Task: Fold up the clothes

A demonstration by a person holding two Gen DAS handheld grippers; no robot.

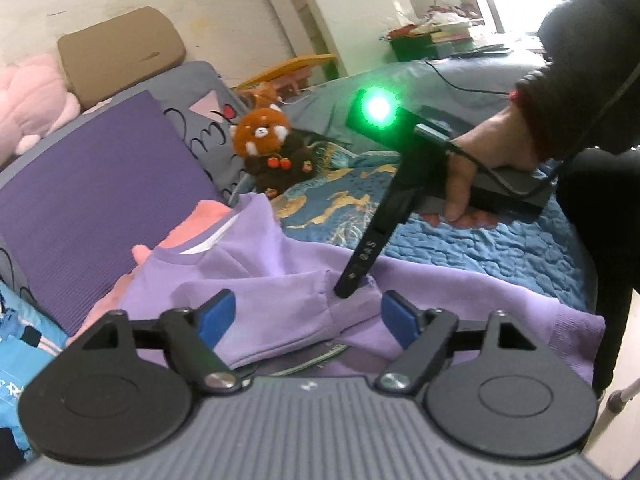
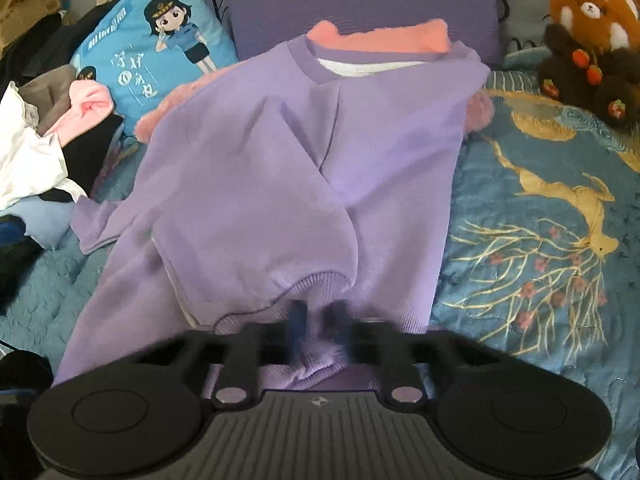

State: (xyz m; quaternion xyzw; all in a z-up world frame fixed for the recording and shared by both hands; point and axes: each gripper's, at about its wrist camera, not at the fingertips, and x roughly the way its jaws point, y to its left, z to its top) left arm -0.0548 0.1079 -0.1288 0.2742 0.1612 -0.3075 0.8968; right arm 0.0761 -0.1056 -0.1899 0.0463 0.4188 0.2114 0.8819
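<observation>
Blue quilted bedding (image 2: pixel 540 208) carries a lilac sweatshirt (image 2: pixel 280 168), spread with its collar toward a purple pillow (image 2: pixel 360 8) and its hem toward the person. One sleeve is folded across the chest, its ribbed cuff (image 2: pixel 316 280) lying just ahead of the right gripper (image 2: pixel 318 320), whose jaws are motion-blurred; they seem pinched on lilac fabric, but I cannot tell for sure. Left gripper (image 1: pixel 308 314) hovers with jaws spread over the same cuff. Right hand (image 1: pixel 492 152) is the nearer one.
</observation>
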